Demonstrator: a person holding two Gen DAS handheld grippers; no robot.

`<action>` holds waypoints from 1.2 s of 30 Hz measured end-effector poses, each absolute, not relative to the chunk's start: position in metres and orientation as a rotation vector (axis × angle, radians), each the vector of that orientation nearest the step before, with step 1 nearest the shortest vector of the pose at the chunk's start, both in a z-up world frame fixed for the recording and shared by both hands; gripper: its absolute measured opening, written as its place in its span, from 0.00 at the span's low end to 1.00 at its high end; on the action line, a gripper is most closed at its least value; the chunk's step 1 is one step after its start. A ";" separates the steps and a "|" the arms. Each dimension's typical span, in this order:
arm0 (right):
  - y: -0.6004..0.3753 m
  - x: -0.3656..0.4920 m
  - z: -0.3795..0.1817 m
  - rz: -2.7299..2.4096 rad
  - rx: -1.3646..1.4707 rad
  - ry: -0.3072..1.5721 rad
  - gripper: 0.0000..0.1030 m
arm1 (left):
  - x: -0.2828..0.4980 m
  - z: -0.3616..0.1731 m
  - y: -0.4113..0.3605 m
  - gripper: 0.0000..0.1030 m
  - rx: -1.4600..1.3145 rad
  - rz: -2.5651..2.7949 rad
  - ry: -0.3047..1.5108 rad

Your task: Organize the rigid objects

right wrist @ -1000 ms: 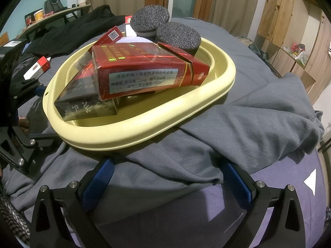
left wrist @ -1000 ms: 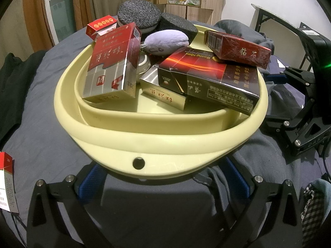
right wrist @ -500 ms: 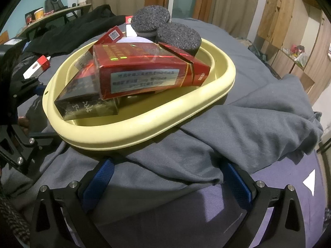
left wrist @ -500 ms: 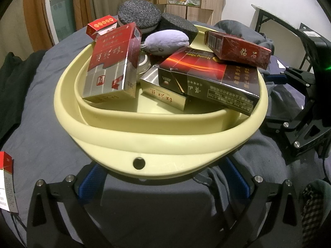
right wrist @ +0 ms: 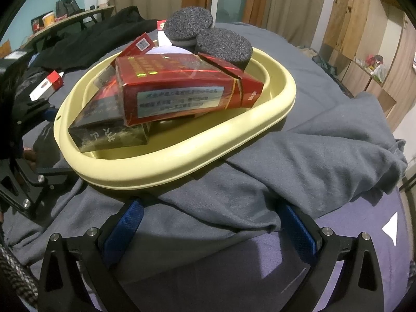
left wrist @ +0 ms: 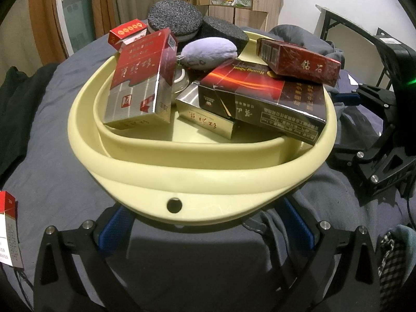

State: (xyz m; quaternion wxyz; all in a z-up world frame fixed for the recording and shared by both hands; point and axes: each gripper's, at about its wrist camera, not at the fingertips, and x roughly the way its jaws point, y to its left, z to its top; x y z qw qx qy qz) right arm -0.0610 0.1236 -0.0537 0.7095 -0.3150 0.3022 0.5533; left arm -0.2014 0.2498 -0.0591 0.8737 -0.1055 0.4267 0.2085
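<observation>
Cream basin (left wrist: 208, 179) full of boxes on a grey-covered bed (left wrist: 65, 176).
Cartons, a lilac pouch (left wrist: 208, 54) and two dark discs (right wrist: 223, 46) crowd it. A grey garment (right wrist: 325, 156) bunches beside the rim. Left gripper (left wrist: 205, 223) and right gripper (right wrist: 208, 223) sit low at the rim, spread wide, holding nothing.

Pretty dim indoor light, soft shadows under the tongs, heavy fisheye warp with black corners, slightly grainy.
</observation>
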 end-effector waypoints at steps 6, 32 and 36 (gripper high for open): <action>0.123 -0.061 -0.054 1.227 -0.701 0.670 1.00 | -0.200 -0.060 0.249 1.00 -0.220 0.435 0.892; 0.122 -0.062 -0.053 1.226 -0.702 0.666 1.00 | -0.198 -0.059 0.247 1.00 -0.220 0.438 0.894; 0.121 -0.061 -0.053 1.227 -0.701 0.669 1.00 | -0.199 -0.058 0.248 1.00 -0.219 0.437 0.894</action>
